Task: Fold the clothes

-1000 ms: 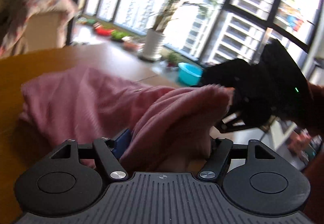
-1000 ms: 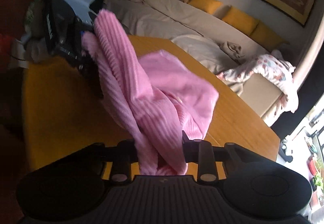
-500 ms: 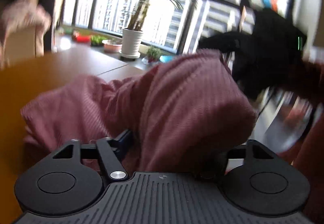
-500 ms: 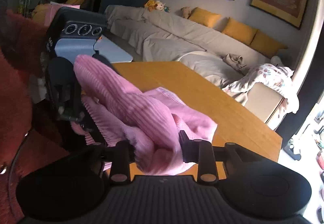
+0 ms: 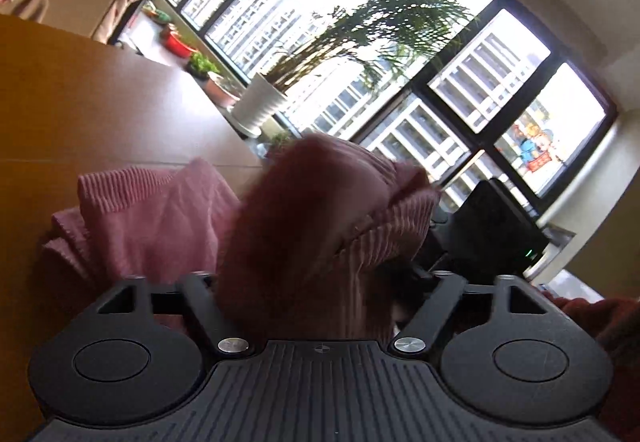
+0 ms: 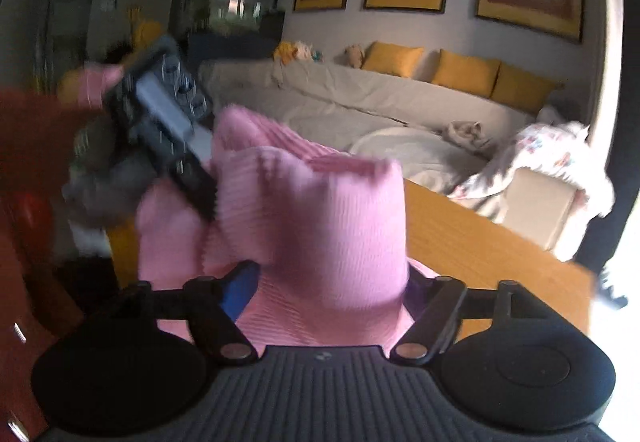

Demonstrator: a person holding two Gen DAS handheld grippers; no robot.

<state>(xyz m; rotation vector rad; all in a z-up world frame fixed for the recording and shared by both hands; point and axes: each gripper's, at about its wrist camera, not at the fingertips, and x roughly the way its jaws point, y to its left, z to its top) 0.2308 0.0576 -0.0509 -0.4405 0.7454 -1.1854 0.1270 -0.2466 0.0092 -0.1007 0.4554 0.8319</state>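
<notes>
Sweater [image 5: 320,226], pink ribbed knit, bunched and lifted between my two grippers, only part of it down on the wooden table [image 5: 80,102].

Left wrist view: knit fills the gap of my left gripper [image 5: 316,290] and drapes over it, so the fingertips are hidden. Cloth runs straight into the jaws and I judge it pinched there, but the pinch itself can't be seen. A cuff or hem band [image 5: 120,182] with finer ribbing lies up-left of my fingers, toward the table. My right gripper [image 5: 472,238] sits just past the fabric hump on the right, close by. Potted palm [image 5: 260,102] and big window behind, well apart from the work.

Right wrist view: blurred. Sweater [image 6: 320,226] stands up as a thick hump right in front of the right gripper [image 6: 332,294], and one blue fingertip [image 6: 240,286] shows on the left with cloth pressed against it. Other side is covered, so again probably clamped on the knit, not confirmed. My left gripper [image 6: 192,182] is up-left, buried in the same fold. Table edge [image 6: 500,254] runs off to the right, sofa [image 6: 380,98] with yellow cushions beyond.

Key relation: the held span between the two grippers is short and slack, both equally near it. Knit is soft, thick and stretchy, so it will sag unless pulled apart and laid flat.
</notes>
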